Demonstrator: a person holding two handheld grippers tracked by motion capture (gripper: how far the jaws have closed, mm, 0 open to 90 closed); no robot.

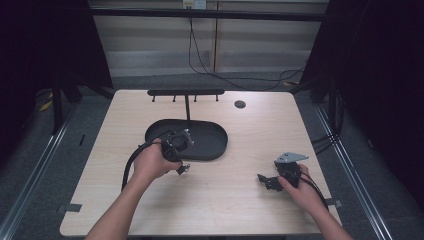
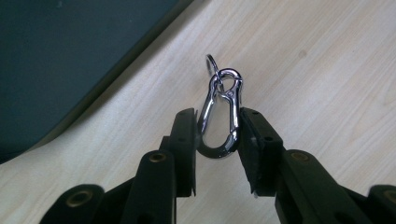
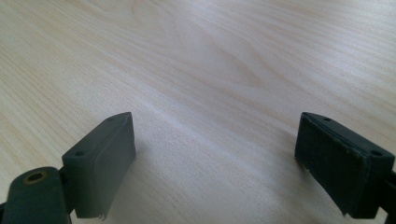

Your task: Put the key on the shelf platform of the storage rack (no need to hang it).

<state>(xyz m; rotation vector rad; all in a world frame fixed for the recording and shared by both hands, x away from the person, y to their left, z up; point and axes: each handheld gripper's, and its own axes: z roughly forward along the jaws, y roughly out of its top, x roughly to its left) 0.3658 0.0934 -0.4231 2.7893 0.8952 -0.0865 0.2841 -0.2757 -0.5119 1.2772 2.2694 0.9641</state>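
A silver carabiner clip (image 2: 219, 114) with a small ring at its far end sits between the jaws of my left gripper (image 2: 217, 135), which is shut on it just above the wooden tabletop. In the high view the left gripper (image 1: 182, 168) is at the near edge of a black oval base (image 1: 207, 140), and the clip (image 1: 184, 168) glints at its tip. My right gripper (image 1: 264, 181) rests low over the table at the right, and its two pads (image 3: 102, 158) stand wide apart over bare wood: open, with nothing between them.
The black oval base carries a thin upright post (image 1: 187, 107) topped by a horizontal bar with several pegs (image 1: 185, 92). A small dark round disc (image 1: 240, 104) lies at the far right of the table (image 1: 235, 210). Cables trail on the floor behind.
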